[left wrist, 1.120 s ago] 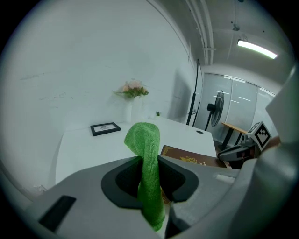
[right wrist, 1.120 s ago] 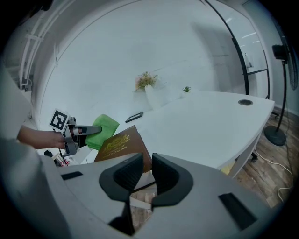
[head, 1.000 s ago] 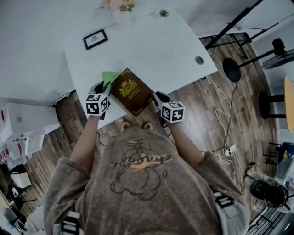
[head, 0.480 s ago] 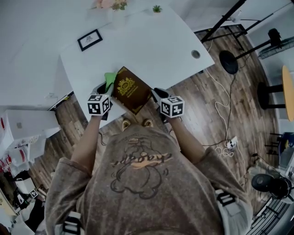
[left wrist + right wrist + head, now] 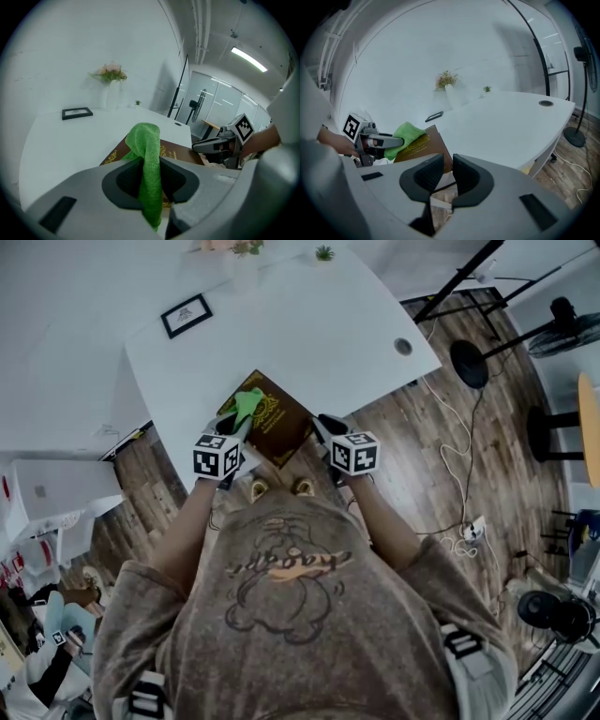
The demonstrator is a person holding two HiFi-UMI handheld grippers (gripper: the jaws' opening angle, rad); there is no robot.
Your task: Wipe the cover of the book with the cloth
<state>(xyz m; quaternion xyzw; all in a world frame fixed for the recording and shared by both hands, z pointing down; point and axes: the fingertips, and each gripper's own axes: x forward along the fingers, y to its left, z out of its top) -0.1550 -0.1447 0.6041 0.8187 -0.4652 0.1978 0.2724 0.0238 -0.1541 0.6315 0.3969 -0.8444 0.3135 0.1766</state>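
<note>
A brown book (image 5: 279,423) with gold print lies at the white table's (image 5: 309,329) near edge, one corner past the rim. My left gripper (image 5: 241,420) is shut on a green cloth (image 5: 248,405), which rests on the left part of the cover. In the left gripper view the cloth (image 5: 148,140) stands pinched between the jaws of the left gripper (image 5: 151,164) over the book (image 5: 180,153). My right gripper (image 5: 323,426) is at the book's right corner; in its own view the right gripper (image 5: 449,161) has its jaws closed on that corner of the book (image 5: 423,143).
A black picture frame (image 5: 184,315) and a vase of flowers (image 5: 111,93) stand at the table's far side, and a round cable hole (image 5: 403,347) is at its right. Stands with round bases (image 5: 473,362) and cables are on the wood floor to the right.
My left gripper has carried the cloth rightward from the book's left edge onto the cover. The right gripper has stayed at the book's corner.
</note>
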